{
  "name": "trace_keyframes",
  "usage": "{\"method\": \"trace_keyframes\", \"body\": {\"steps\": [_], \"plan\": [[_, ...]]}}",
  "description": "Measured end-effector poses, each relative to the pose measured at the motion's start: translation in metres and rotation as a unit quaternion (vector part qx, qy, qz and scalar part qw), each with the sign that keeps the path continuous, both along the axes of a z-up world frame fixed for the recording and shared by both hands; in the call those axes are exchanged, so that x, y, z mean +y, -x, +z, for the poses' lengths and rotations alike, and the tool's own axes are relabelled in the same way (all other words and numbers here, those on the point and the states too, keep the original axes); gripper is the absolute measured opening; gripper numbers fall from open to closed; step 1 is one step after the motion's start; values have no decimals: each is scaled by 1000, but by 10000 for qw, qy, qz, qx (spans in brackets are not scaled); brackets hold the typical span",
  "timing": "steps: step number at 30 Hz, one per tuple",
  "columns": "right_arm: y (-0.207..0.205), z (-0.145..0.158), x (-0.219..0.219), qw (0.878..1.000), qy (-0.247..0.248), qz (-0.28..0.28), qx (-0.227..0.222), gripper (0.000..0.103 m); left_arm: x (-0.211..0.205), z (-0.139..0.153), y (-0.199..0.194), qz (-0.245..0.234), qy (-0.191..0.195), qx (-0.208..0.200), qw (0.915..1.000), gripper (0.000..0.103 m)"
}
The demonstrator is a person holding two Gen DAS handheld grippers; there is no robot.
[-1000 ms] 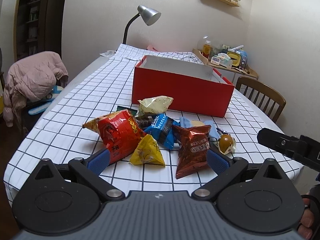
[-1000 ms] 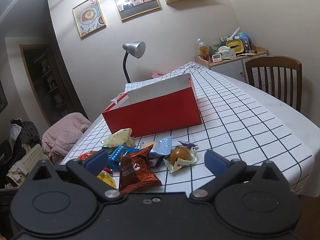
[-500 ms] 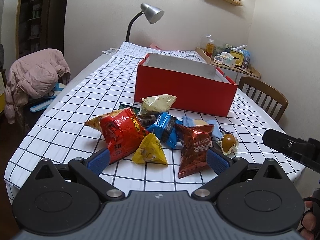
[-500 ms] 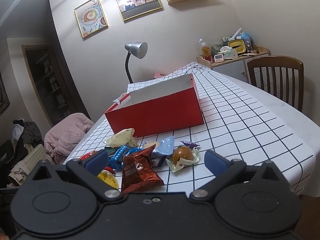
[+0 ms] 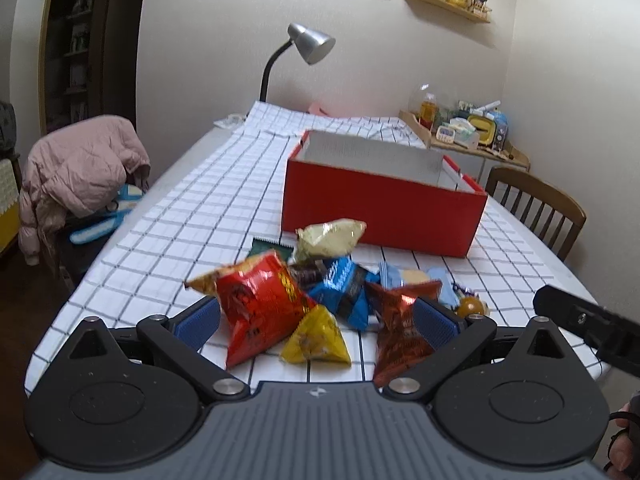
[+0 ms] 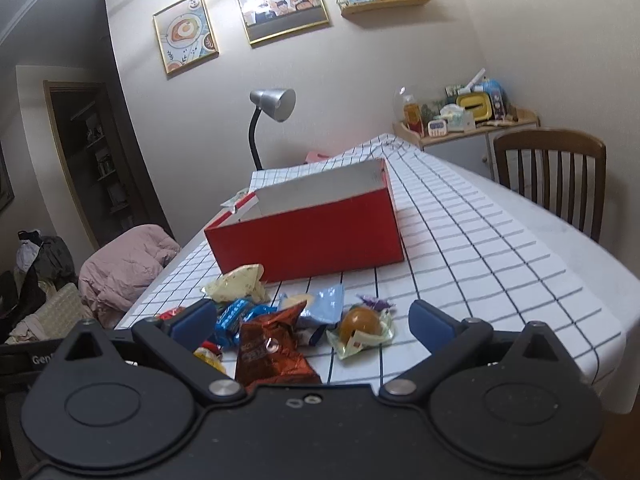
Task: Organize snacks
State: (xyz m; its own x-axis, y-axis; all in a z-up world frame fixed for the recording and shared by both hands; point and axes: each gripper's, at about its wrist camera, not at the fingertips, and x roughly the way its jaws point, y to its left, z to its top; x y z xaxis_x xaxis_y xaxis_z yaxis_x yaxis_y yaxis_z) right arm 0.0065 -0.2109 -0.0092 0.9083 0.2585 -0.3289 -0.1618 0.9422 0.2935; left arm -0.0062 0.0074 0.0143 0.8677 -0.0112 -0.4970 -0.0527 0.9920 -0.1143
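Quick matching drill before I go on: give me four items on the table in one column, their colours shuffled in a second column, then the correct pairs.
Items:
1. open box
2. triangular packet
3. big crinkled bag
4. puffy bag nearest the box

Colours:
A. pale cream-green
B. red outside, pale inside
C. yellow
D. red with gold print

Pairs: 1-B, 2-C, 3-D, 4-A

Both the left tongs and the right tongs are open and hold nothing.
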Motion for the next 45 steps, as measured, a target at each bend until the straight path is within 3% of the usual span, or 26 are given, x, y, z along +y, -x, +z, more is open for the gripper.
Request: {"method": "trace_keyframes", "body": {"steps": [17, 27, 29, 45], "plan": [[-3, 20, 8, 9987, 436, 270, 43, 103, 3, 17, 1, -129, 10, 83, 9999, 103], [-2, 16, 11, 9976, 365, 509, 282, 102, 7, 18, 6, -67, 92, 204, 9997, 103], [-1, 15, 11, 9973, 331, 568, 329, 98, 7, 16, 7, -81, 132, 253, 9996, 103], [-1, 10, 12, 9960, 298, 662, 521, 100, 5, 8, 2, -129, 85, 478, 9987, 103]]}}
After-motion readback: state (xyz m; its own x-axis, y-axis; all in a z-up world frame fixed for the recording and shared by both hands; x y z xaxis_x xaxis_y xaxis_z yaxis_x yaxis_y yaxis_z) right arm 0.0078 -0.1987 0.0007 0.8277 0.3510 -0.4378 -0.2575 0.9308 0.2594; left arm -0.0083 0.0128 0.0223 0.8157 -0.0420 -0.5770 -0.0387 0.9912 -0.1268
